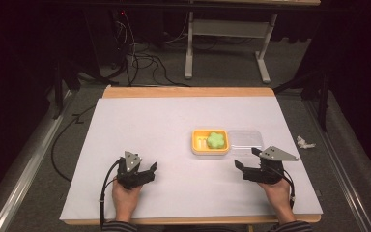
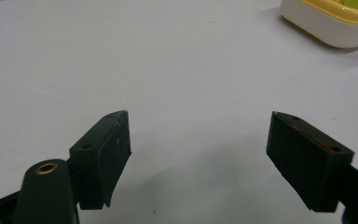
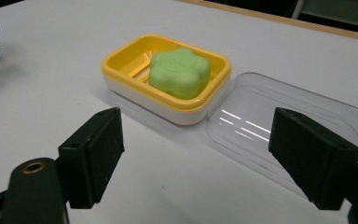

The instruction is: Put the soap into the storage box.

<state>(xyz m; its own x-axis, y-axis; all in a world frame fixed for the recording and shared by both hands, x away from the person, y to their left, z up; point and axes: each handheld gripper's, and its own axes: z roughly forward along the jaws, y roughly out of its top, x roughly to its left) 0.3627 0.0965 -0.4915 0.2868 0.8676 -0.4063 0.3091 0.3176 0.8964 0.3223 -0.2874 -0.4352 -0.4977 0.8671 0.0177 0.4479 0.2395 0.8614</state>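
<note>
Yellow soap dish [image 1: 210, 144] sits right of frame centre on the white table [image 1: 149, 125], green flower-shaped soap [image 1: 216, 140] inside it, clear lid [image 1: 245, 142] lying open and touching its right side. Left gripper [image 1: 147, 170] lower left, jaws spread wide, holding nothing. Right gripper [image 1: 245, 158] lower right, just below the lid, jaws also wide apart and empty.

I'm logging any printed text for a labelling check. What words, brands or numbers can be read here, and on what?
None can be read.
Green soap: a faint pressed mark on top, too blurred to read.
Yellow soap dish: no text visible.
Clear lid: no text visible.
Both grippers, left and right: no markings legible.
</note>
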